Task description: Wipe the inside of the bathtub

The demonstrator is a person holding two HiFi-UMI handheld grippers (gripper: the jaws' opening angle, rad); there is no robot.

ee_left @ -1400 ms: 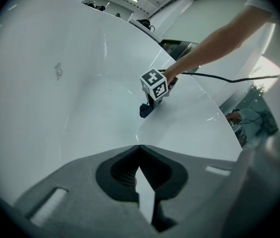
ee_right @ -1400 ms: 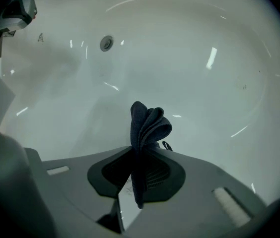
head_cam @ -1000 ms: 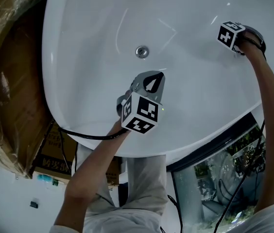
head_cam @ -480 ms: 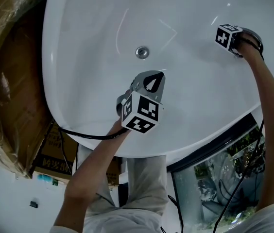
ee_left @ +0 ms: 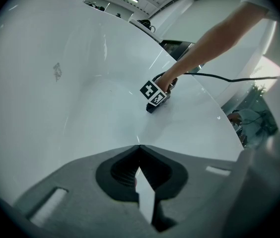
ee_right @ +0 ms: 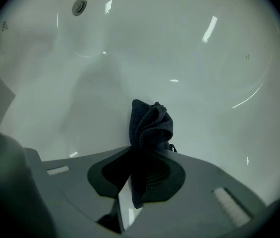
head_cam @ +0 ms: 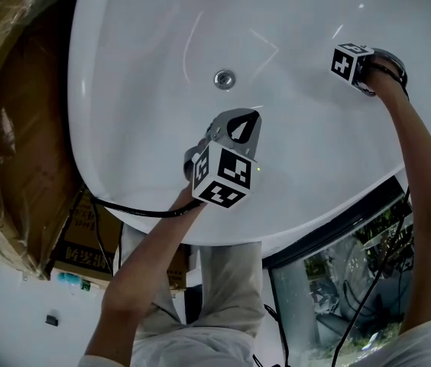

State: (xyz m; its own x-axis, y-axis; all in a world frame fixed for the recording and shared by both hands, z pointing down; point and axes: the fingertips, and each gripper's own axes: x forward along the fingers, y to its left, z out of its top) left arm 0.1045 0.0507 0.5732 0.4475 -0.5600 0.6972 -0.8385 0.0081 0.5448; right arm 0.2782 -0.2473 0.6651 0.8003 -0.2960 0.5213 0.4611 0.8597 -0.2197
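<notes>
The white bathtub fills the head view, with its round drain near the middle. My right gripper reaches far into the tub at the upper right, shut on a dark cloth that presses against the tub's inner wall. The cloth is hidden behind the marker cube in the head view. My left gripper hovers over the near slope of the tub, below the drain, shut with nothing between its jaws. The left gripper view shows the right gripper and the person's forearm against the tub wall.
Brown plastic-wrapped cardboard stands to the left of the tub. A black cable runs over the tub's near rim. A dark glass panel with cables lies at the lower right, and the person's legs stand below the rim.
My right gripper has slid a little to the left and up along the tub wall with the cloth. The left gripper has stayed in place.
</notes>
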